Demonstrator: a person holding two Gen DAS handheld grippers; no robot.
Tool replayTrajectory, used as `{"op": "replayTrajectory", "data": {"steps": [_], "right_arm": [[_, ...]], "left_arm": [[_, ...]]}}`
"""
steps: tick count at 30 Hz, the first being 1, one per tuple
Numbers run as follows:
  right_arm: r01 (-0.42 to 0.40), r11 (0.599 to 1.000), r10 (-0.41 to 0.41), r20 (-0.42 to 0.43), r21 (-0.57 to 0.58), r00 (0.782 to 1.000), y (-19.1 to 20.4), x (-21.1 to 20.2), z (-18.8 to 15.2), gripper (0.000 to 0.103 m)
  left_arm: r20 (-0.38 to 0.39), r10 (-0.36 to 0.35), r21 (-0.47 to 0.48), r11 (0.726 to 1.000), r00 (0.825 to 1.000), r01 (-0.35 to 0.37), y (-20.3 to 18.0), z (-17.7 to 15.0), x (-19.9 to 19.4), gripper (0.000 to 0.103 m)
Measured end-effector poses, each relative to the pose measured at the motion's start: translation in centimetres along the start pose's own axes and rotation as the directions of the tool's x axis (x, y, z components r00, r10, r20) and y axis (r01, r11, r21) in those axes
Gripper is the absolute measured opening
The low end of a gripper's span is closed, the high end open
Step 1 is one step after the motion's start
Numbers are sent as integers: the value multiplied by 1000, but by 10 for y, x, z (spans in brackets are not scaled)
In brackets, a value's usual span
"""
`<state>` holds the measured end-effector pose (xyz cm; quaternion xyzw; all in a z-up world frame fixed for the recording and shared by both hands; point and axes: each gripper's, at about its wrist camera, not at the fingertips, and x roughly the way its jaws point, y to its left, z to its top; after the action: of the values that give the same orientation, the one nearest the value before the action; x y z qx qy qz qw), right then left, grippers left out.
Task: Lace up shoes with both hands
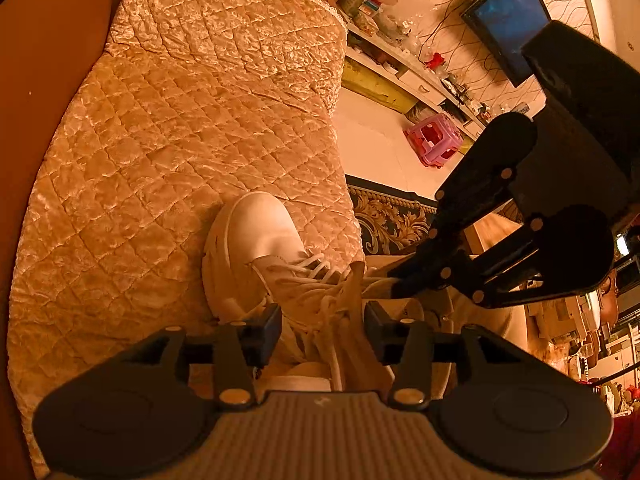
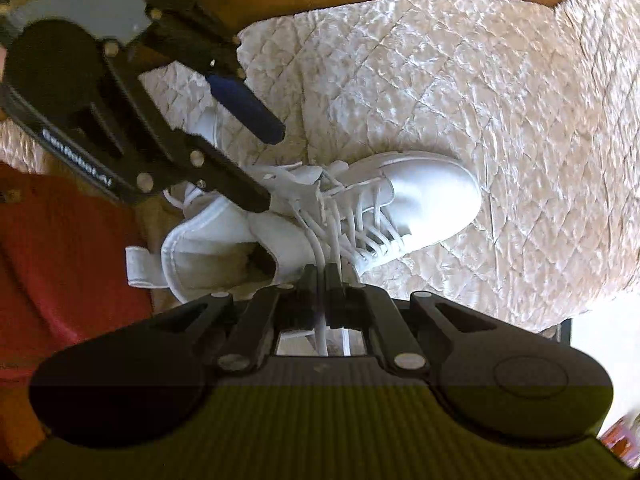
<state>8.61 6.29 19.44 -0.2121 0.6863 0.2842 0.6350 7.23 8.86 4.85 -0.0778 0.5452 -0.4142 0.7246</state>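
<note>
One white high-top shoe [image 2: 384, 200] sits on a quilted, pale velvet cover [image 1: 168, 152] spread over a sofa seat or bed; I cannot say which, because the cover hides what lies under it. The shoe's heel and collar are partly hidden behind gripper parts in both views, and its far side is turned away in the left wrist view, so only the toe cap and the laced front read clearly. The loose ends of the white laces [image 2: 332, 220] bunch together near the tongue and I cannot count the strands there, though about five crossings show along the front. The right gripper [image 2: 322, 280] points down at the shoe with its jaws pressed together on a white lace that runs up between them; the lace's lower end is lost behind the jaw frame. The left gripper [image 1: 322, 330] stands half apart, straddling the tongue and lace bundle with nothing pinched, its blue pads [image 1: 270, 326] clear of the strands on either side. The cover's edge falls off just right of the toe in the left wrist view, with open floor beyond, while to the left and far side the quilt stretches wide and bare. On the floor stands one pink plastic stool [image 1: 434, 140], beside a long low shelf crowded with small things too blurred to name, and one wall-mounted screen [image 1: 508, 20] hangs above.
</note>
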Motion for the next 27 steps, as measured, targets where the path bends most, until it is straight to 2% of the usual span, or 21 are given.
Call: {"op": "replayTrajectory", "data": {"steps": [16,27], "right_arm": [[56,998,-57,-29,-33,998,9,1,4,5],[40,999,-40,-20,-13,999,6,2,4,5]], "left_arm": [[-10,-3,-1,1000,1000,3,2,0,4,51],[-7,-9,5,1000,1000,9,0,1,3,51]]}}
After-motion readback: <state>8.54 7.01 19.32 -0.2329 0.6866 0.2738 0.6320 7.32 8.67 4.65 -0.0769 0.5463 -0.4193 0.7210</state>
